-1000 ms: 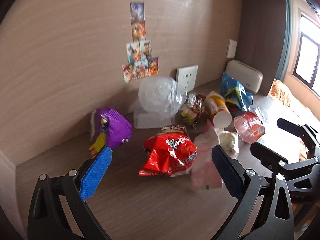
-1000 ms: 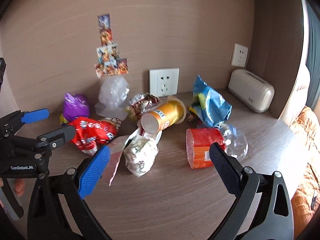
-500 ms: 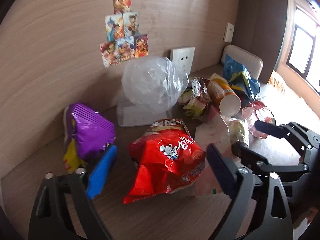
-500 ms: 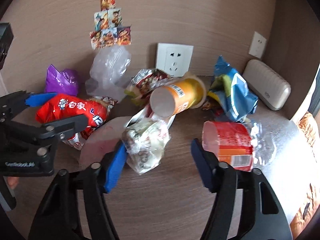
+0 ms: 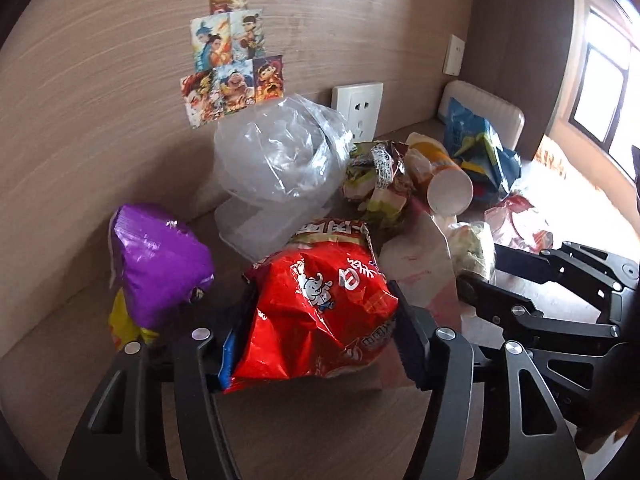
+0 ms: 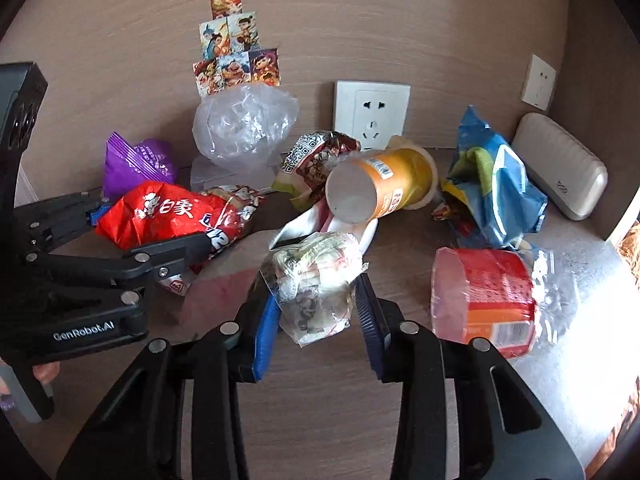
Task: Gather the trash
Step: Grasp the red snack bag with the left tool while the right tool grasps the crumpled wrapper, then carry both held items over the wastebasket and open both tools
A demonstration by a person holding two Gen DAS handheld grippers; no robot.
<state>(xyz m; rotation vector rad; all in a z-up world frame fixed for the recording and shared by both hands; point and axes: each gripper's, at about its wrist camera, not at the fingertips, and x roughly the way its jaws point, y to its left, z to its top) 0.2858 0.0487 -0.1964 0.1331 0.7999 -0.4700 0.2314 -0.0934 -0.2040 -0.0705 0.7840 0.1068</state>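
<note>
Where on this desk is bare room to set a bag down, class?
Bare wood lies in front of the red bag and the crumpled wrapper, nearest the cameras. A smaller patch lies between the wrapper and the red cup. Toward the wall, around the orange cup, trash crowds.

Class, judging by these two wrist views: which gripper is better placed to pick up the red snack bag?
Left. The left gripper already has its fingers on both sides of the red snack bag; the right gripper brackets a clear crumpled wrapper.

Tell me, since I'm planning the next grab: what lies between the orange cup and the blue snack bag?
In the right wrist view, only bare table separates the orange cup from the blue snack bag.
</note>
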